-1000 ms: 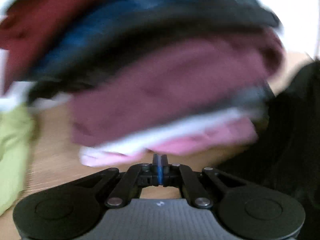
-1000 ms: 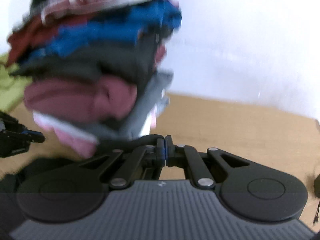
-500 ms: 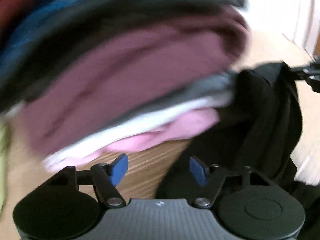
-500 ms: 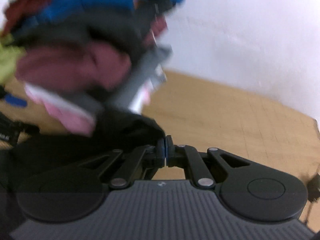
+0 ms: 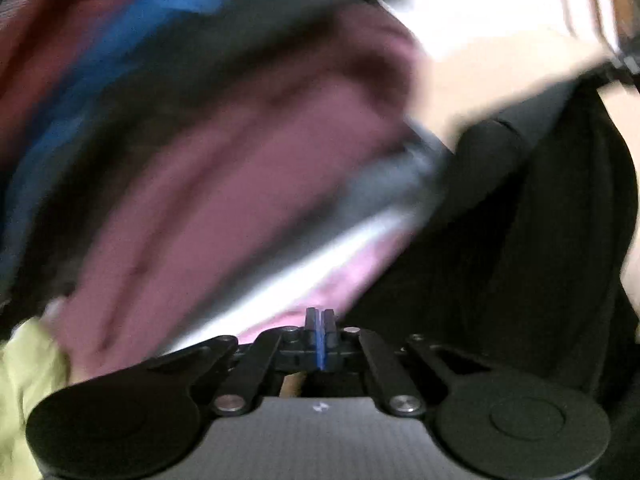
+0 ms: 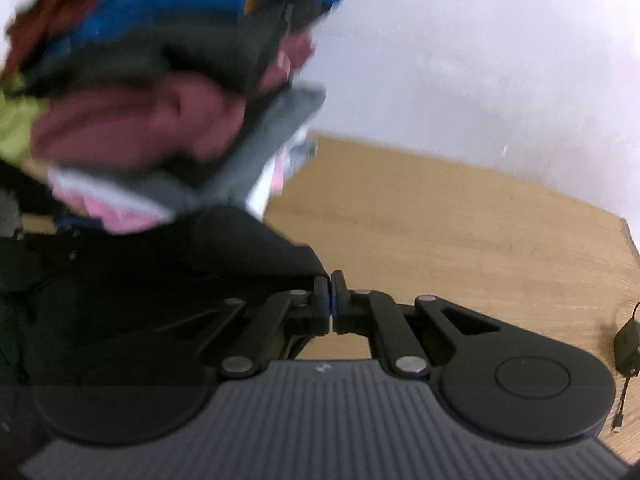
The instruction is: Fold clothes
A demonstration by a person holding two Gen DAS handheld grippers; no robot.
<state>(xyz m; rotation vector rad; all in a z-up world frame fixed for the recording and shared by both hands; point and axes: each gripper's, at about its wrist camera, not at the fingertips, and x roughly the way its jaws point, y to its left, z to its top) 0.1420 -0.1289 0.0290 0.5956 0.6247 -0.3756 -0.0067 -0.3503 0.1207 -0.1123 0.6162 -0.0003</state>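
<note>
Black garment (image 6: 168,280), maroon-blue-pink stack (image 6: 160,92), tan table (image 6: 460,232).

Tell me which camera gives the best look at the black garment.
The right wrist view: the black garment is fairly sharp there, running into the closed right gripper. The left wrist view shows it darker and blurred, stretching up to the right.

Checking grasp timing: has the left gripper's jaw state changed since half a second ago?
Yes. The left gripper, open then, is now shut beside the black garment, in front of the folded stack.
</note>
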